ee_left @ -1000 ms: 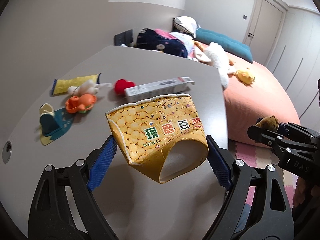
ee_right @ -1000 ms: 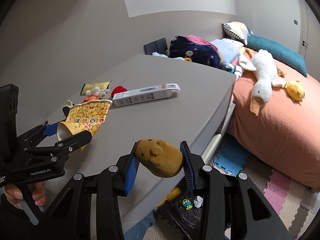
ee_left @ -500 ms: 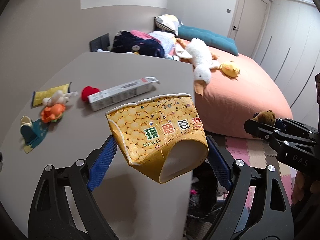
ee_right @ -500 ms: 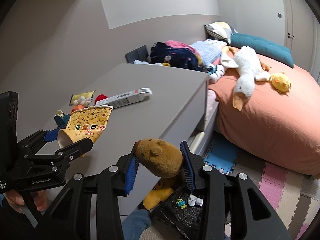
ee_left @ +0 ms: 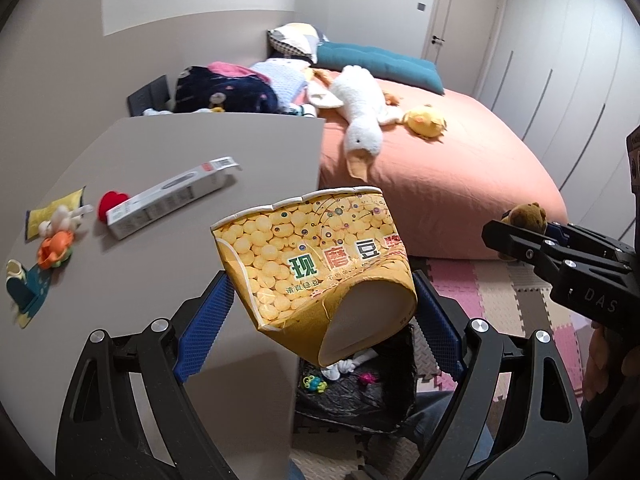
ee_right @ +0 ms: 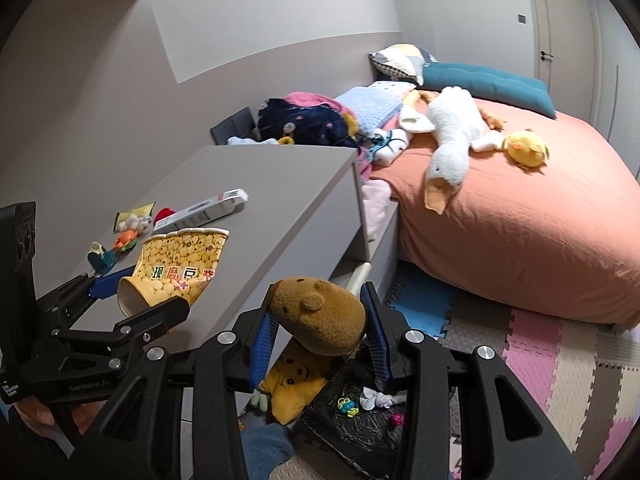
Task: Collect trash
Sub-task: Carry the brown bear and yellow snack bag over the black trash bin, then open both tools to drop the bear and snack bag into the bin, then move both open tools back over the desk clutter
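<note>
My left gripper (ee_left: 320, 312) is shut on a crushed yellow paper cup (ee_left: 316, 256) printed with yellow beans, held in the air past the grey table's (ee_left: 160, 168) right edge, above a black trash bag (ee_left: 356, 400) on the floor. The cup also shows in the right wrist view (ee_right: 176, 268). My right gripper (ee_right: 318, 328) is shut on a brown plush toy (ee_right: 320, 312), held over the same bag (ee_right: 360, 420). The bag holds small toys and a white scrap.
On the table lie a long white box (ee_left: 168, 196), a red heart (ee_left: 112, 204), a yellow wrapper (ee_left: 52, 212), an orange toy (ee_left: 56, 248) and a teal piece (ee_left: 28, 288). A bed (ee_left: 440, 168) with a white goose plush (ee_left: 360, 128) stands to the right. Foam mats cover the floor.
Both grippers have swung right, off the tabletop toward the floor, with their loads still held. The trash bag has come into view below them.
</note>
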Action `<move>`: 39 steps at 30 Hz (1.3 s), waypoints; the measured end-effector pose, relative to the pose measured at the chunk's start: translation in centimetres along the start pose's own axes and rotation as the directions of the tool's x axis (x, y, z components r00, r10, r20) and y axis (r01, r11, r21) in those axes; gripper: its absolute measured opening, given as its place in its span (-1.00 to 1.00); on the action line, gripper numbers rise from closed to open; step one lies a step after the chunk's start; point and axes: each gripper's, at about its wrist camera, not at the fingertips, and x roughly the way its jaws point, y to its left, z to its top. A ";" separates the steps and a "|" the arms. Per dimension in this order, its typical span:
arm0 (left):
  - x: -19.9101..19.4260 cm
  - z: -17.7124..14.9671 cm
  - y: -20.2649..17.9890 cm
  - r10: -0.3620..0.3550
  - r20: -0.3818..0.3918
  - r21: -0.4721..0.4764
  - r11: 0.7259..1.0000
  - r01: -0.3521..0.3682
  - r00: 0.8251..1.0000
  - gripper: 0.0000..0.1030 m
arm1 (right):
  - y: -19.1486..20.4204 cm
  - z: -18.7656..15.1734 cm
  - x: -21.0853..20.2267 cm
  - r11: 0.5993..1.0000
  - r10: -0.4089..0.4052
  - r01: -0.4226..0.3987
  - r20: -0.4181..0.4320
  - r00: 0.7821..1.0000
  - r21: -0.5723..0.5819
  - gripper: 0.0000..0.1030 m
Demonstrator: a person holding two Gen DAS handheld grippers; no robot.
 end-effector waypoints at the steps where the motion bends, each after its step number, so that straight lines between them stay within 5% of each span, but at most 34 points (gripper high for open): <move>1: 0.1 0.1 -0.4 -0.005 -0.001 0.007 1.000 0.005 1.000 0.65 | -0.3 -0.1 -0.2 1.000 -0.003 0.003 0.003 1.000 0.004 -0.18; 22: 3.8 0.0 -6.7 -0.107 -0.095 0.113 0.987 0.117 0.990 0.66 | -6.7 -1.0 -1.7 0.990 -0.103 0.104 -0.015 0.995 0.090 -0.18; 23: 4.3 0.0 -6.9 -0.110 -0.113 0.121 0.985 0.124 0.987 0.68 | -6.9 -1.0 -1.6 0.988 -0.112 0.114 -0.022 0.993 0.102 -0.15; 26: 5.4 -0.5 -7.2 -0.037 -0.141 0.148 0.987 0.058 0.989 0.90 | -7.9 -0.9 -1.4 0.978 -0.145 0.146 -0.020 0.989 0.148 0.52; 39: 5.9 -0.7 -4.3 -0.010 -0.169 0.078 0.997 0.024 0.986 0.90 | -7.4 -0.9 -0.4 0.981 -0.132 0.135 -0.033 0.991 0.139 0.57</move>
